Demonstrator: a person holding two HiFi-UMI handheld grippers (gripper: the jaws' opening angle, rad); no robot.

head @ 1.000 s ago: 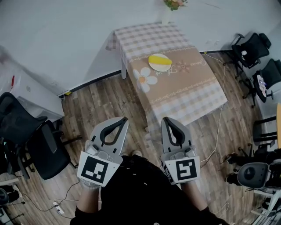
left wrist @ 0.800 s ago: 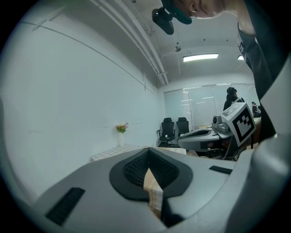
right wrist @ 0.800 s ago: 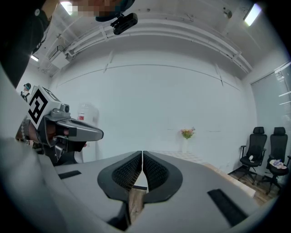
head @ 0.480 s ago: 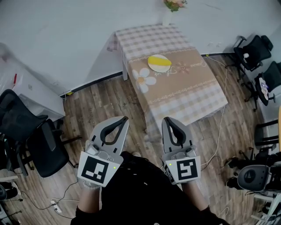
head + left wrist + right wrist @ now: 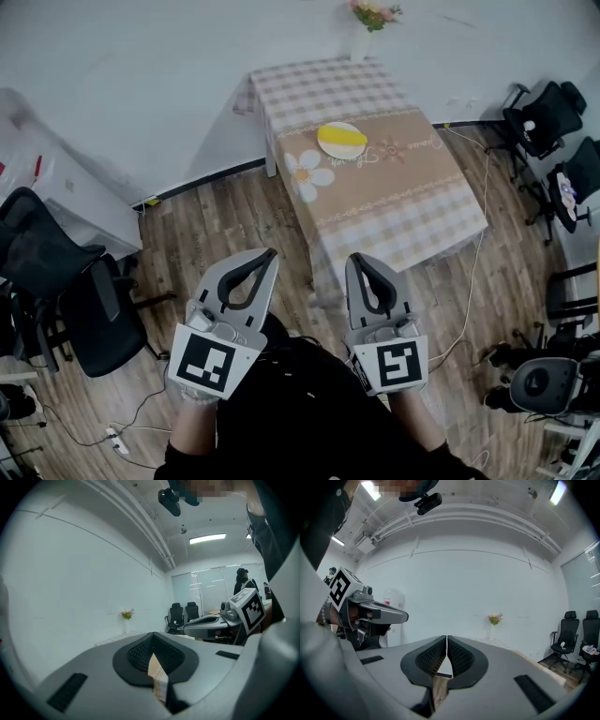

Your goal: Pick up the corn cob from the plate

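Left gripper [image 5: 269,253], right gripper [image 5: 355,257]: jaws together, empty, above wood floor [image 5: 220,230]. Corn cob [image 5: 344,142] on plate [image 5: 339,127]; clothed table [image 5: 403,197] by wall [image 5: 141,75], well apart.

Light is even and diffuse from overhead, exposure fine in all views. Head view is sharp in the centre with heavy fisheye bend at the edges. The table [image 5: 375,178], ahead of the left gripper [image 5: 272,251], throws a soft shadow on the wall [image 5: 141,94] to its left. Left gripper view: ceiling strip light [image 5: 207,538], up and right of the jaws, clips slightly. Corners are black vignette and the near jaw body is soft. Right gripper view: lamps [image 5: 370,489] glare in both top corners, above the right gripper [image 5: 447,637]. Same round vignette, background crisp.
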